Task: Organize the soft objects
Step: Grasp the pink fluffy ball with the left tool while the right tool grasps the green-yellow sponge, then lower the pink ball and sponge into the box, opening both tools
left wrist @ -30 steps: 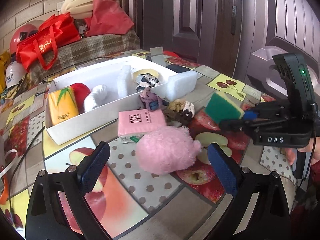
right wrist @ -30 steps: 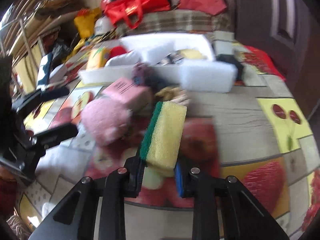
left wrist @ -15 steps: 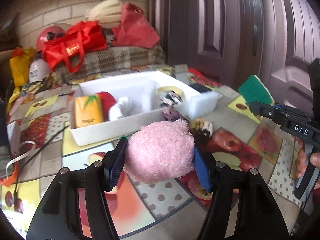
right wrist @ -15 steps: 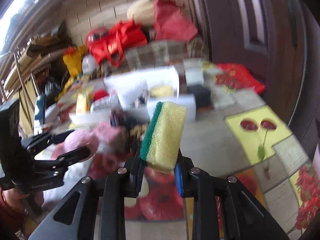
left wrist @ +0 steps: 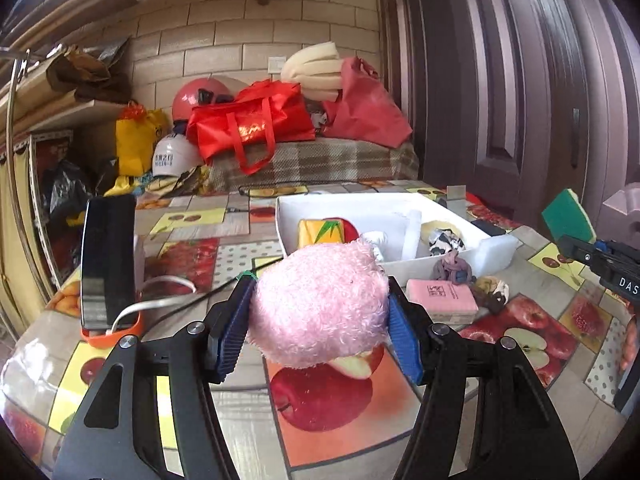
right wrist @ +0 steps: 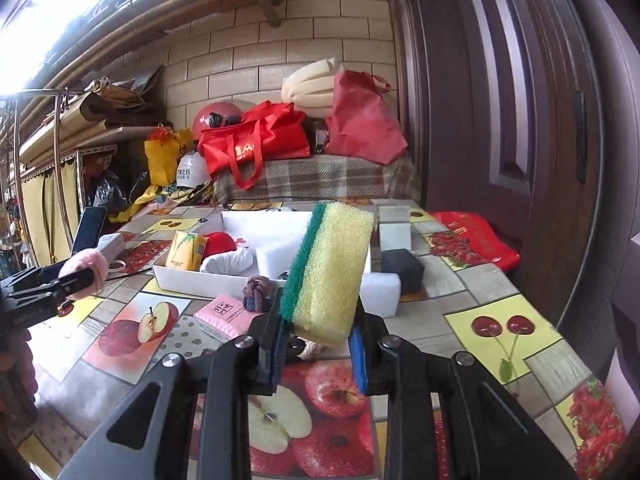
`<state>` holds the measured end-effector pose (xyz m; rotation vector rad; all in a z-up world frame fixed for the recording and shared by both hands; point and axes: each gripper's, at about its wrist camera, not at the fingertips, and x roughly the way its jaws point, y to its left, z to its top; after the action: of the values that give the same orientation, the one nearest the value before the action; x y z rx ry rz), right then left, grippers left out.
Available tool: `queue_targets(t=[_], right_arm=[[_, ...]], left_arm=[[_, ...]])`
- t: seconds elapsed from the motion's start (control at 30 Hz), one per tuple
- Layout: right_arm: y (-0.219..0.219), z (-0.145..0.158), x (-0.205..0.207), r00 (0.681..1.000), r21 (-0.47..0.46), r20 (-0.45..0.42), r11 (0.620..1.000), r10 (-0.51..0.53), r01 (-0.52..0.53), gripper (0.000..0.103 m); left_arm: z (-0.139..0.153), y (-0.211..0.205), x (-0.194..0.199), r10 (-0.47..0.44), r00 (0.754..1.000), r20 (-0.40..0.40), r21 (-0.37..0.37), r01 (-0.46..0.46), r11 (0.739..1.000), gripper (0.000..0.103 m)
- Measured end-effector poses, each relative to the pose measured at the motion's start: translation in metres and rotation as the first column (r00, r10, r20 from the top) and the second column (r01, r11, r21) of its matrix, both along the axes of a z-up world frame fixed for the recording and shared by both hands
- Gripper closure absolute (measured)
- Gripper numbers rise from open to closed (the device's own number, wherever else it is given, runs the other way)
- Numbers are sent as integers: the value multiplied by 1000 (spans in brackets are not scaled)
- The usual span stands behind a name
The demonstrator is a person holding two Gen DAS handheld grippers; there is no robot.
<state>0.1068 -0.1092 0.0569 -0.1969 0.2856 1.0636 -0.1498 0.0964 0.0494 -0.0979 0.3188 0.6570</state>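
My left gripper [left wrist: 320, 320] is shut on a fluffy pink plush [left wrist: 320, 304], lifted above the fruit-print tablecloth. My right gripper [right wrist: 316, 344] is shut on a yellow sponge with a green scourer side [right wrist: 332, 272], held upright above the table; the sponge [left wrist: 568, 216] also shows at the right edge of the left wrist view. Beyond both lies a white box [left wrist: 288, 236] [right wrist: 192, 278] with a yellow juice-print packet [right wrist: 186, 250], a red soft item and a white rolled cloth inside. A pink tissue pack [left wrist: 442, 296] [right wrist: 224, 314] and knotted fabric pieces [left wrist: 452, 270] lie in front of the box.
A white foam block [right wrist: 380, 288] and a black cube [right wrist: 402, 266] sit right of the box. A dark phone on an orange stand [left wrist: 106, 264] with a white cable stands at the left. Red bags and helmets are piled on a plaid-covered bench behind. A dark door is at the right.
My left gripper closed on the pink plush and lifted it off the table, turning left. My right gripper rose with the sponge and tilted up toward the box.
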Motion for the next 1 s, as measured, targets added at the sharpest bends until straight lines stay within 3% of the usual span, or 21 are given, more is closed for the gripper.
queue_targets(t=[0.27, 0.57, 0.83, 1.0], right_arm=[[36, -10, 8, 998, -48, -50, 999, 22, -24, 77], [72, -11, 10, 999, -64, -14, 997, 50, -51, 77], [100, -8, 14, 1000, -40, 22, 999, 21, -20, 77], [123, -9, 27, 1000, -60, -18, 998, 18, -19, 77]], left_arm=[[1, 11, 47, 10, 1000, -11, 30, -10, 999, 40], [1, 28, 83, 25, 999, -36, 23, -24, 999, 40], [0, 52, 100, 64, 998, -24, -22, -65, 998, 39], [-1, 64, 113, 83, 996, -40, -36, -84, 996, 39]])
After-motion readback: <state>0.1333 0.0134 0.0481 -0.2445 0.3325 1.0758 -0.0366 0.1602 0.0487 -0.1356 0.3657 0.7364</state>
